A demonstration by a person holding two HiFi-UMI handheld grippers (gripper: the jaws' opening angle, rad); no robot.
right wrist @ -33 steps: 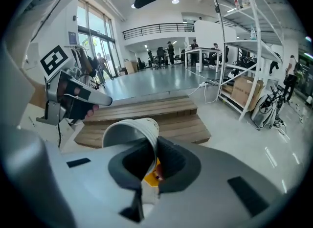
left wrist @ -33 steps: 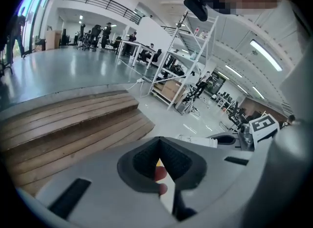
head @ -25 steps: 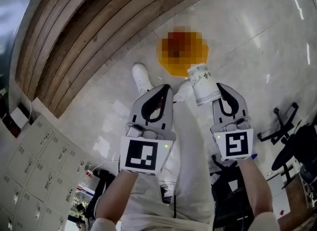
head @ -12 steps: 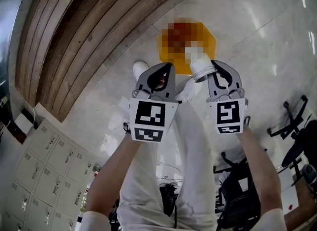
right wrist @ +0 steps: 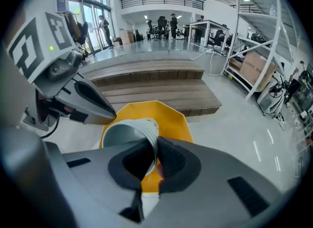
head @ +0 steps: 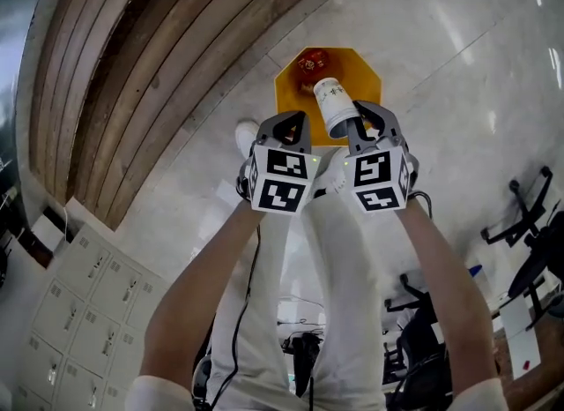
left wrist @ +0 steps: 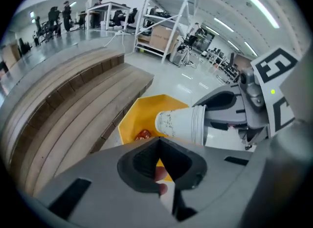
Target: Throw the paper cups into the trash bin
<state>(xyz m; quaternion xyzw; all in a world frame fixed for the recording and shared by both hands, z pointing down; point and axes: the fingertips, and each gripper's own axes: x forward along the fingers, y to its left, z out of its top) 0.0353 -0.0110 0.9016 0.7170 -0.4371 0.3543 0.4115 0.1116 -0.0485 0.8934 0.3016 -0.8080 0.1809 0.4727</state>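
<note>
Both hand-held grippers hang side by side over a pale, glossy stone floor (head: 458,56). The left gripper (head: 286,121) and the right gripper (head: 363,113) point steeply down at a yellow octagonal trash bin (head: 291,92) that stands open on that floor. Just beside the bin runs a long curved bench of dark wooden slats (head: 150,56). Grey metal lockers (head: 70,312) line the lower left of the head view, and black office chairs (head: 520,215) stand at its right edge. The gripper views show a large, bright hall with white metal shelving racks (left wrist: 171,21), and people (right wrist: 166,24) standing far off. A red crumpled piece of litter (head: 310,65) lies inside the bin. The person's white trousers (head: 344,250) fill the space below the grippers.

The right gripper's jaws are clamped on the rim of a white paper cup (head: 333,105) — one jaw sits inside the mouth and the other outside the wall, pinching the thin edge between them. The cup is tilted, its open mouth toward the gripper and its base pointing out over the bin's yellow opening. It touches neither the bin nor the left gripper.

The left gripper's jaws are pressed together at the tips with nothing between them — it hangs near the cup, above the bin's near edge.
</note>
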